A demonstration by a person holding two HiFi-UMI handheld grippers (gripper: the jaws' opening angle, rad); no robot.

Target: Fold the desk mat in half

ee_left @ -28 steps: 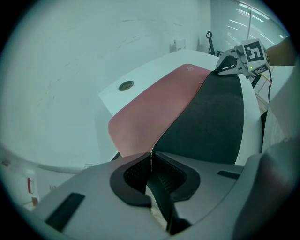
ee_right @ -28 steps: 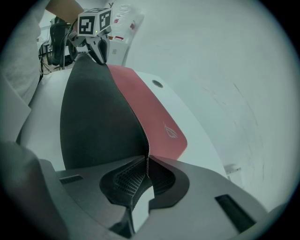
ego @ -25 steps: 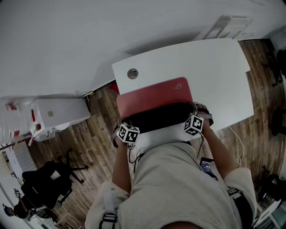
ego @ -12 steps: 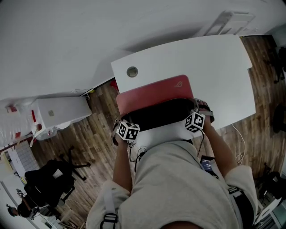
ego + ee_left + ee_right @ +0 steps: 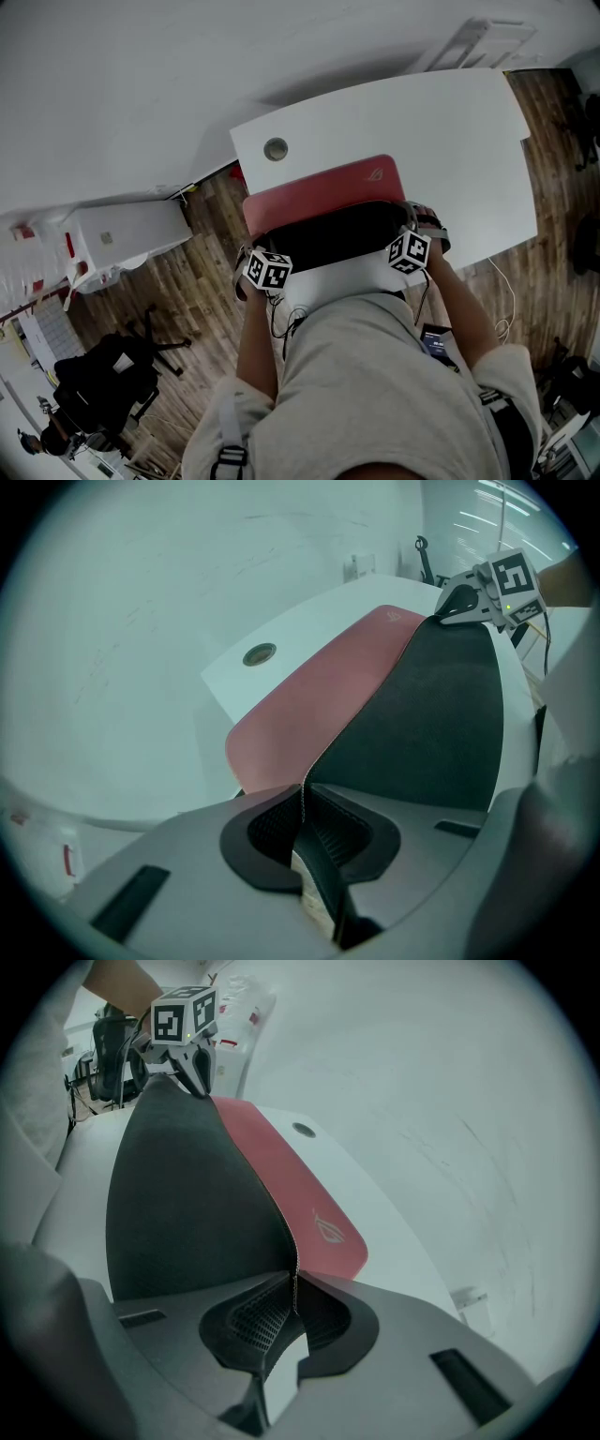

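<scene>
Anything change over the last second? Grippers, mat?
Nothing visible. The left gripper and right gripper still clamp the lifted near edge of the desk mat, black underside showing. Its far half stays flat on the white desk.

desk mat (image 5: 319, 192): folds slightly farther over red top, shows more black underside | left gripper (image 5: 302, 794), right gripper (image 5: 292, 1283): shift slightly toward far edge

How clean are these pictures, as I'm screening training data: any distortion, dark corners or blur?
Head view: sharp but dim, fisheye bows the white rectangular desk into curves. Left gripper view: black corners, bent lines, red desk mat with black underside crisp in the left claw. Right gripper view: same black corners.
</scene>
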